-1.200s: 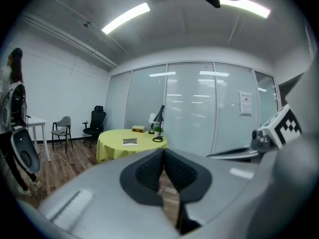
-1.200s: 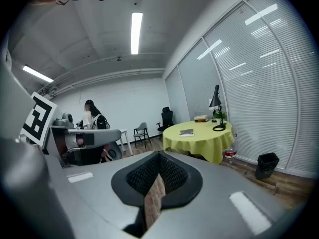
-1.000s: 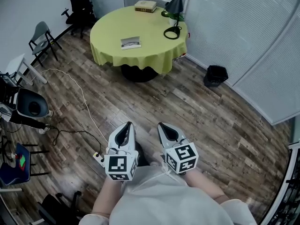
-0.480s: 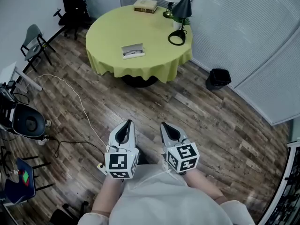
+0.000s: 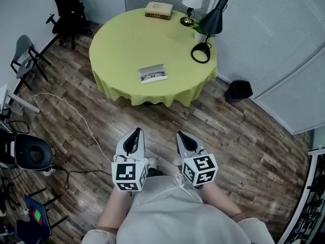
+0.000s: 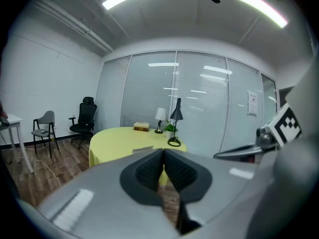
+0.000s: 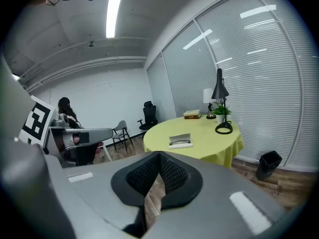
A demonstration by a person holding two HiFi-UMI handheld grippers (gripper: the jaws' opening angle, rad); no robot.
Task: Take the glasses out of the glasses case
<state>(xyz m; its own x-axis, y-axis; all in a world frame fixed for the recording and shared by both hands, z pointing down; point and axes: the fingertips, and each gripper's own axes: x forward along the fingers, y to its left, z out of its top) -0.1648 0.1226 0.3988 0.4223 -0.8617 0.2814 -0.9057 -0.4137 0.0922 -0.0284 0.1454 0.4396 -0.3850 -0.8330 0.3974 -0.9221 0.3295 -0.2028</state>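
Observation:
An open white glasses case [image 5: 153, 73] with dark-rimmed glasses [image 5: 154, 76] in it lies near the front edge of the round yellow table [image 5: 122, 50]. The right gripper view shows the case [image 7: 180, 141] and the glasses [image 7: 181, 142] too. My left gripper [image 5: 134, 135] and right gripper [image 5: 182, 138] are held side by side close to my body, well short of the table, both shut with nothing between the jaws. In the left gripper view the case [image 6: 143, 149] is only a thin sliver above the left gripper [image 6: 163, 151].
On the table's far side stand a book [image 5: 158, 10], a small white lamp [image 5: 192, 1], a black desk lamp [image 5: 209, 29] and a plant. A black bin [image 5: 239, 91] sits right of the table. Chairs [image 5: 67, 14] and a white cable [image 5: 76, 116] are on the wooden floor at the left.
The table and the case have come nearer and lower in the head view as I walk toward them. Both grippers keep their place before my body, still shut.

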